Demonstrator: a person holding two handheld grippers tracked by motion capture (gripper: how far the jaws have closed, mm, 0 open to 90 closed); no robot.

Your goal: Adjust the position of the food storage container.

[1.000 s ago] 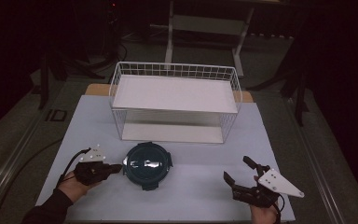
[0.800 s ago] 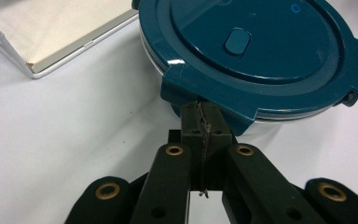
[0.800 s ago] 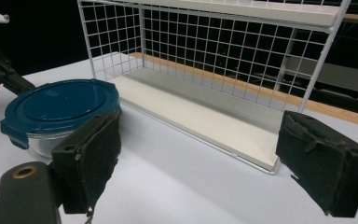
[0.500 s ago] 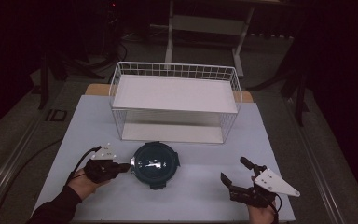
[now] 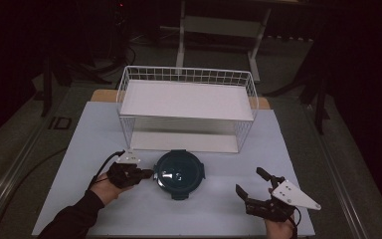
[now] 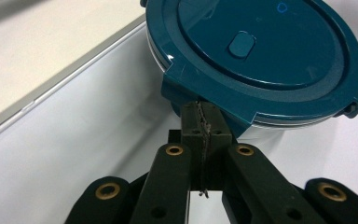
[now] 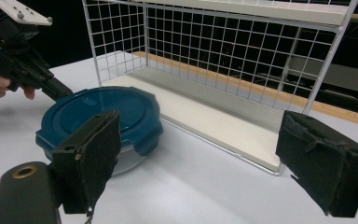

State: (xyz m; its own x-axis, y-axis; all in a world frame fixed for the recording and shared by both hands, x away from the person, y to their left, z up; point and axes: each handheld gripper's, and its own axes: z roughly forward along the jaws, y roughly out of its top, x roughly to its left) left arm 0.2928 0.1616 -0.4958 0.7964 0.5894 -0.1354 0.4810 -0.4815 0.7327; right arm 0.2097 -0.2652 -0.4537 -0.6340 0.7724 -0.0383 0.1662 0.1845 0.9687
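Observation:
A round container with a dark teal lid (image 5: 179, 173) stands on the white table, in front of the wire rack. My left gripper (image 5: 148, 173) is at its left side, jaws shut, with the tips against the lid's edge. In the left gripper view the closed pads (image 6: 200, 119) press together right below a latch tab of the lid (image 6: 261, 51); nothing shows between them. My right gripper (image 5: 249, 181) rests near the front right of the table, open and apart from the container. Its view looks between the wide-set pads (image 7: 91, 154) at the container (image 7: 98, 114) and the left gripper (image 7: 58, 88).
A white wire rack (image 5: 186, 99) with a flat shelf stands behind the container, open at the front, with a pale board under it (image 7: 214, 114). The table's front edge lies just below both hands. Dark floor and stand legs surround the table.
My left gripper has moved right, its shut tips against the container's rim, and the container has slid a little to the right with it. The right gripper has stayed where it was.

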